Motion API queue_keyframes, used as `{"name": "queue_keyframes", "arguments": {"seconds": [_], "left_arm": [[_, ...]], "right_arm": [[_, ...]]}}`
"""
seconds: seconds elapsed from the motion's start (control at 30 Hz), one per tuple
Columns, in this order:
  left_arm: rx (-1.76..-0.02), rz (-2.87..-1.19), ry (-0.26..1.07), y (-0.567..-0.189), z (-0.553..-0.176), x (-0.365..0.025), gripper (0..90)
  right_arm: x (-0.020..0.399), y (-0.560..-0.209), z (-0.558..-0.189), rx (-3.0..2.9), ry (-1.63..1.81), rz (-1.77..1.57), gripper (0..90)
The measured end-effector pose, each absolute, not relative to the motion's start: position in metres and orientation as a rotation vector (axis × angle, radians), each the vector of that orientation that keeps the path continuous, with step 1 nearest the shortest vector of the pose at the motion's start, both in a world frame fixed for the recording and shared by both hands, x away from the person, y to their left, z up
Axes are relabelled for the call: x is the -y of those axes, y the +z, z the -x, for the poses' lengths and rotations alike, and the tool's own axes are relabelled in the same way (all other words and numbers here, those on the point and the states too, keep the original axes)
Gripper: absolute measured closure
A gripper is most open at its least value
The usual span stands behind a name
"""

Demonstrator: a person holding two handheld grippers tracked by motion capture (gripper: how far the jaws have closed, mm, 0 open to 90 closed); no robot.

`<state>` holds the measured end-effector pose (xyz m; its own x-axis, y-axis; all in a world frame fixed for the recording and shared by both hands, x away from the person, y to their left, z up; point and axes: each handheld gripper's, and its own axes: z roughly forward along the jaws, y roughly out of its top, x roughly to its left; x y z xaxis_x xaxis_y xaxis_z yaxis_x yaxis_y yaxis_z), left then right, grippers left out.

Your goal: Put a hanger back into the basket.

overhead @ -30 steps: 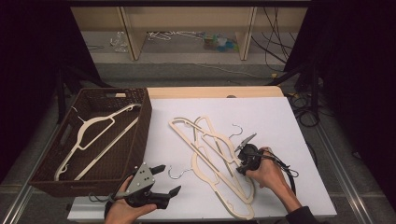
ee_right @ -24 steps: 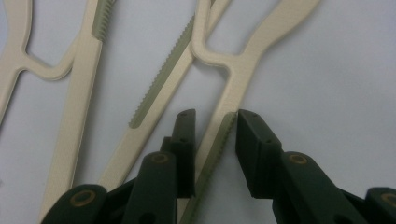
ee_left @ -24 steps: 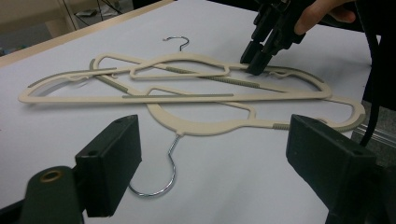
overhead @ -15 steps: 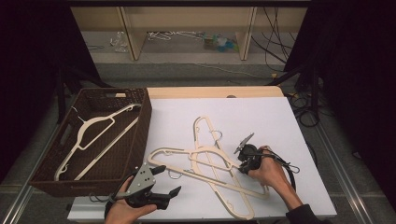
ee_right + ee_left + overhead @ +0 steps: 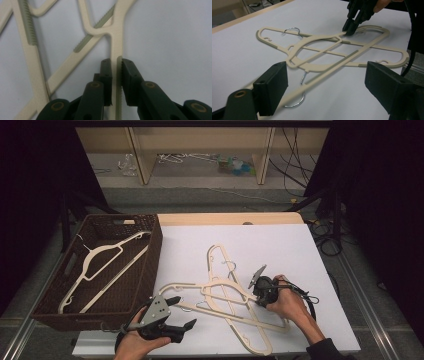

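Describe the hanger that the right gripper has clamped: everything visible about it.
The clamped hanger is cream, plastic-looking, with grey ribbed grip strips along its arms and a metal hook. It lies flat on the white table, crossed with a second hanger. The right gripper is shut on one thin arm; the left gripper hovers open near its hook.

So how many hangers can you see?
3. One hanger lies in the brown basket. Two lie crossed on the white table: one hanger is clamped by the right hand-held gripper, the other hanger points toward the basket.
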<state>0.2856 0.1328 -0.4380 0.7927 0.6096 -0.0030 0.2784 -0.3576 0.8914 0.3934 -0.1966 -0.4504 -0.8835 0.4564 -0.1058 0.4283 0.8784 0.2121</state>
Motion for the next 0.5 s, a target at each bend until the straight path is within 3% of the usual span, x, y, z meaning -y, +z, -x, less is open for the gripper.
{"name": "queue_keyframes", "arguments": {"seconds": [0.5], "left_arm": [[-0.716,-2.090,0.383,-0.453,-0.363,-0.095,23.8]], "right_arm": [[0.189,-0.411,-0.366,-2.809,0.261,-0.480,80.1]]}}
